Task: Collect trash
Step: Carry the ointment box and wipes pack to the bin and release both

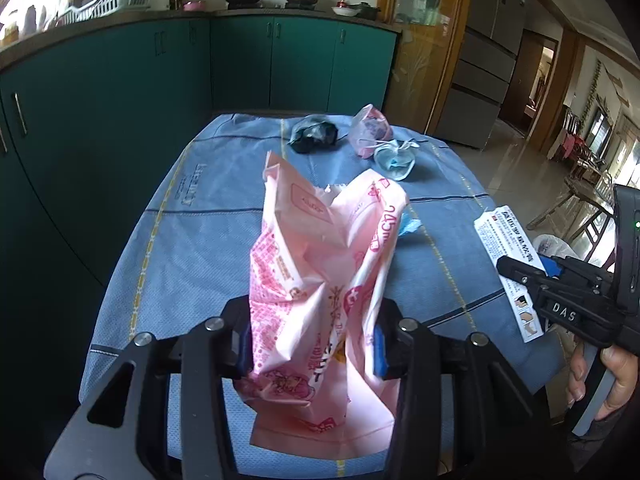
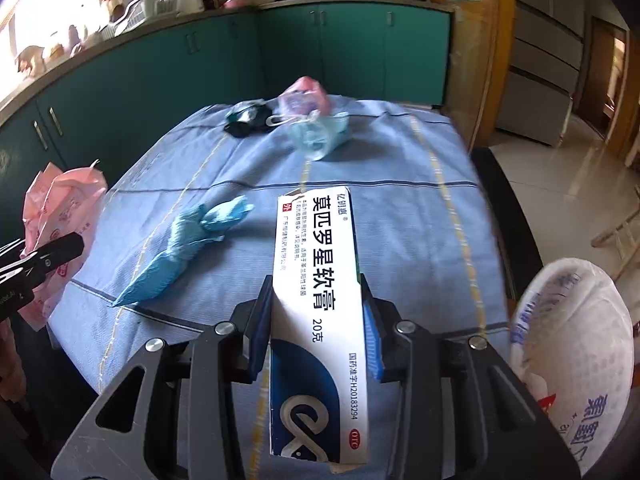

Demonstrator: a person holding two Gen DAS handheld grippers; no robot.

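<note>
My left gripper (image 1: 314, 344) is shut on a crumpled pink plastic wrapper (image 1: 324, 272) and holds it above the blue tablecloth (image 1: 192, 232). The wrapper also shows at the left edge of the right wrist view (image 2: 60, 216). My right gripper (image 2: 318, 328) is shut on a white and blue ointment box (image 2: 316, 280), held over the table's near right side. The box also shows in the left wrist view (image 1: 508, 248). On the cloth lie a twisted blue glove (image 2: 188, 244), a blue face mask (image 2: 320, 136), a pink wad (image 2: 304, 96) and a dark wad (image 2: 248, 118).
A white plastic bag (image 2: 576, 344) hangs open just right of the table, below my right gripper. Teal kitchen cabinets (image 1: 120, 100) run along the left and far sides. A tiled floor and wooden chairs (image 1: 580, 196) lie to the right.
</note>
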